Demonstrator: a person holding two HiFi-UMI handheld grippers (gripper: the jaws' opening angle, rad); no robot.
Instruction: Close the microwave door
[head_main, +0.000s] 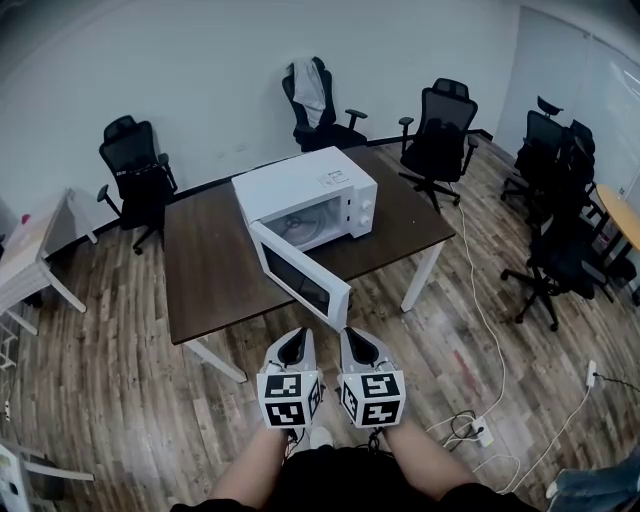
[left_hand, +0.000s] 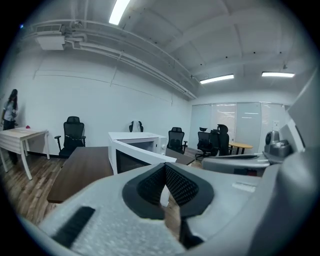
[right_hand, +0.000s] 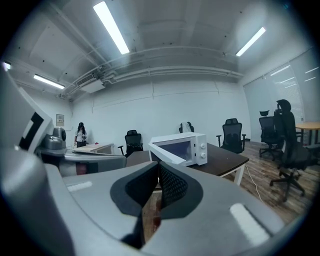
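A white microwave (head_main: 305, 195) stands on a dark brown table (head_main: 205, 270). Its door (head_main: 300, 272) hangs wide open, swung out over the table's near edge toward me. Both grippers are held side by side over the wooden floor, short of the table and just below the door. My left gripper (head_main: 293, 347) is shut with nothing in it, and my right gripper (head_main: 357, 345) is shut and empty too. In the left gripper view the microwave (left_hand: 135, 140) shows beyond the shut gripper (left_hand: 165, 172). In the right gripper view the open door (right_hand: 165, 154) shows past the shut gripper (right_hand: 159, 170).
Black office chairs (head_main: 135, 170) stand around the table, with more at the right wall (head_main: 560, 200). A light desk (head_main: 30, 255) is at the left. A cable and power strip (head_main: 480, 430) lie on the floor at the right. A person (right_hand: 80, 135) stands far off.
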